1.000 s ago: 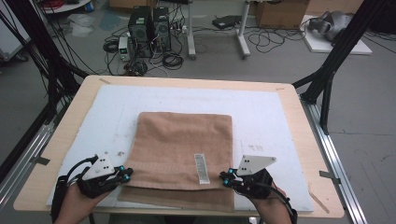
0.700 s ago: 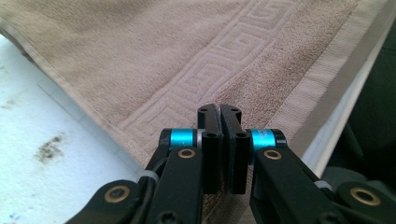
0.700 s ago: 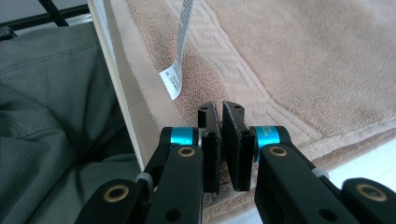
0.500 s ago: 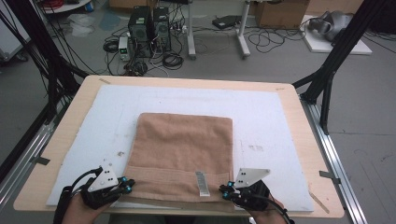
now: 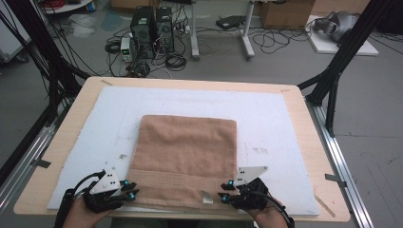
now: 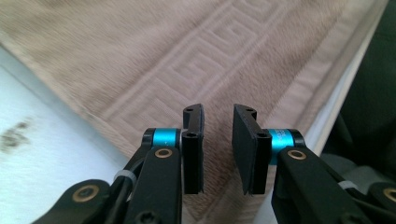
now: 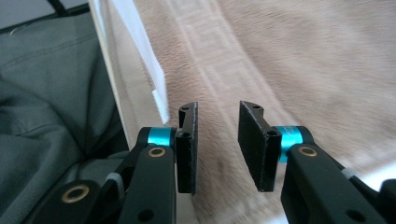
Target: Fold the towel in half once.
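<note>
One folded tan terry towel (image 5: 186, 159) lies flat on a white foam sheet (image 5: 280, 123) covering the light wooden table (image 5: 311, 142), centred left to right and reaching to the near edge of the sheet. One small white label (image 5: 206, 196) sits on the towel's near hem, right of centre.

Two grippers are present. The left gripper (image 5: 128, 188) sits at the towel's near left corner, the right gripper (image 5: 226, 193) at its near right corner, each held in a hand entering from the bottom of the high view. From above, whether the jaw tips touch the cloth cannot be determined.

The left gripper view supplies what the high view lacks: the left gripper (image 6: 218, 135) has its jaws parted with a clear gap, nothing between them, over a woven geometric border band on the towel (image 6: 196, 56). The white sheet (image 6: 42, 154) shows at the left of that view.

The right gripper view shows the right gripper (image 7: 218, 135) likewise with jaws apart and unloaded, over the towel (image 7: 299, 60). The white label (image 7: 147, 65) appears here as a strip left of the jaws, blurred, its print illegible. Grey fabric (image 7: 51, 116), seemingly the person's clothing, occupies the left of this view beyond the table edge.

The person's forearms are cut off by the bottom of the high view.
</note>
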Demonstrator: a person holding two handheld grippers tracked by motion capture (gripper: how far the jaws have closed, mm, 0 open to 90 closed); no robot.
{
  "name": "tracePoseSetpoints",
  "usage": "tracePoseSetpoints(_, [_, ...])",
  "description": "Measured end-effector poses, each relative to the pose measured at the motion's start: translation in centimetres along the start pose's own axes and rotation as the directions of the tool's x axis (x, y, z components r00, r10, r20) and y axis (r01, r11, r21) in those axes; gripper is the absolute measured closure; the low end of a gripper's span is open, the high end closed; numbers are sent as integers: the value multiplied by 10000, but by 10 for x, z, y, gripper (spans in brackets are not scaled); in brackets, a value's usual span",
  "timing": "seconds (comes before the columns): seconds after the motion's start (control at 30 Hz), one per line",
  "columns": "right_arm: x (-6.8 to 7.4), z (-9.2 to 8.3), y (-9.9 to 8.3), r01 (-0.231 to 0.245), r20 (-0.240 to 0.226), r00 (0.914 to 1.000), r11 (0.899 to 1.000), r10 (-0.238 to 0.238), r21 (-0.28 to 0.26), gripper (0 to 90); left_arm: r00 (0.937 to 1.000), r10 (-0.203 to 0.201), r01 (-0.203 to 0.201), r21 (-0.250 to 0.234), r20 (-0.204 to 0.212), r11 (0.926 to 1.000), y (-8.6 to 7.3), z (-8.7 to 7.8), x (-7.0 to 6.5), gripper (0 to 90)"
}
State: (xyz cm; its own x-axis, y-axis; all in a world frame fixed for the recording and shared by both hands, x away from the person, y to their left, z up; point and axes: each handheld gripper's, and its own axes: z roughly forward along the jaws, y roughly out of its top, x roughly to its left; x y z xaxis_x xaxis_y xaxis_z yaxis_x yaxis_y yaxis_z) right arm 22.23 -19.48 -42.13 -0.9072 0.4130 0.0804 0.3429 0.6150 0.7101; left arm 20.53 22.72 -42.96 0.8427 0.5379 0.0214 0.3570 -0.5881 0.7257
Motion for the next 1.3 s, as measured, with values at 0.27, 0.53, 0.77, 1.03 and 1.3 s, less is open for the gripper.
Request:
tracePoseSetpoints(0.27, [-5,16,-6,-163,-282,9995,9995,171,277,670,10000,33,-34,182,74,9998,-4,3,-1,744])
tracePoseSetpoints(0.53, [-5,10,-9,-25,-546,9985,9991,48,419,692,9999,-86,85,76,112,9999,-9,-1,-9,759])
tracePoseSetpoints(0.77, [-1,3,-12,18,-526,9986,9995,-1,325,637,9997,-168,168,3,184,9999,-9,-7,-8,734])
tracePoseSetpoints(1.03, [9,-5,-16,289,-603,9978,9995,-281,128,563,9995,-96,99,-111,286,9999,-13,-12,-13,644])
tracePoseSetpoints(1.3, [11,5,-20,447,-634,9971,9982,-421,391,526,9994,239,-238,-30,255,9997,-20,-7,-15,551])
